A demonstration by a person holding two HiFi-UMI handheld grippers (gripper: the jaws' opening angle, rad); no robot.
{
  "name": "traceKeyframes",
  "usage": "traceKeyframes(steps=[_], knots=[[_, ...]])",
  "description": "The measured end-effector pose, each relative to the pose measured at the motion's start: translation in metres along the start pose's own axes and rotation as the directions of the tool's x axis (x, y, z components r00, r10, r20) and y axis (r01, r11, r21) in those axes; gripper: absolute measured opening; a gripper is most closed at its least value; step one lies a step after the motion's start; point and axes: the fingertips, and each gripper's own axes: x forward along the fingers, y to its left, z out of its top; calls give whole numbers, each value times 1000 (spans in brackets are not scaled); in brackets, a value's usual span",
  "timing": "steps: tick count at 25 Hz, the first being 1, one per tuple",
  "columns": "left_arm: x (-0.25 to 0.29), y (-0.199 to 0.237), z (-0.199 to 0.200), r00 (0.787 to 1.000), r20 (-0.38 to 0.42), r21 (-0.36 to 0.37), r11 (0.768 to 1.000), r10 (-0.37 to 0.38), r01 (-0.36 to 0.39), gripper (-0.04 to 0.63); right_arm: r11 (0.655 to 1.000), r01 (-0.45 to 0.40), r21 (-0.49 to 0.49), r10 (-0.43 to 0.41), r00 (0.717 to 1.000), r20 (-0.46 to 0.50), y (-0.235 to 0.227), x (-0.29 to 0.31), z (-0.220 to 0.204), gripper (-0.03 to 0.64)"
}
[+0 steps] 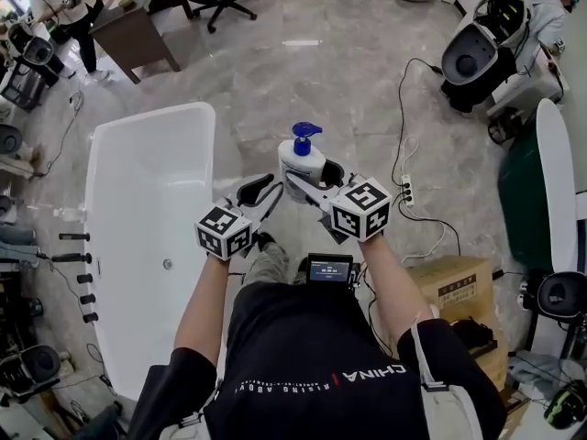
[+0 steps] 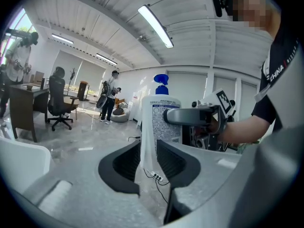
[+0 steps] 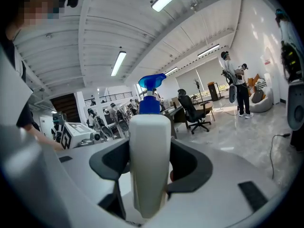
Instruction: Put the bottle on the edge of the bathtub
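Plainly, the right tongs (image 3: 149, 164) are clamped on the bottle (image 1: 302, 164), their dark pads pressing its two flanks about halfway up the body. The bottle is white with a blue pump (image 3: 152, 82) and stands upright in that grip, long axis vertical, pump on top and base hanging free below the pads. In the head view the spout of the pump points to the picture's right, away from the bathtub (image 1: 206, 117).

The bottle is carried in the air above the marbled floor (image 1: 275, 71), in front of the person's chest. It is off to the right of the tub's right rim, apart from it and touching nothing but the right tongs.

The left tongs (image 2: 148, 161) hold nothing. Their pads stand a narrow way apart, and through that gap the left gripper view shows the bottle farther off. Its printed label faces that camera, and one arm of the right tongs crosses it level. In the head view the left tongs sit just beside the right ones, lower left of the bottle, between it and the tub.

A white power strip (image 1: 406, 192) lies on the floor to the right of the bottle.
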Motion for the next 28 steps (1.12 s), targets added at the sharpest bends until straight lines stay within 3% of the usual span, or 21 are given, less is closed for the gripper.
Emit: traceKeyframes(steps=[7,17,23,28], knots=[[31,92,12,999,-15,-21,999,-28,28,103,1000,7,-6,-7,1000,-23,-47,85,21,264],[94,223,85,995,-13,-13,995,-98,97,103,998,60,-7,-60,998,-21,-134,194,98,264],[123,267,106,993,-24,-18,993,-115,114,103,992,112,62,-112,994,-5,-184,221,120,264],[149,291,113,992,-32,-36,992,-120,119,103,993,101,69,-100,995,-18,-212,240,129,264]])
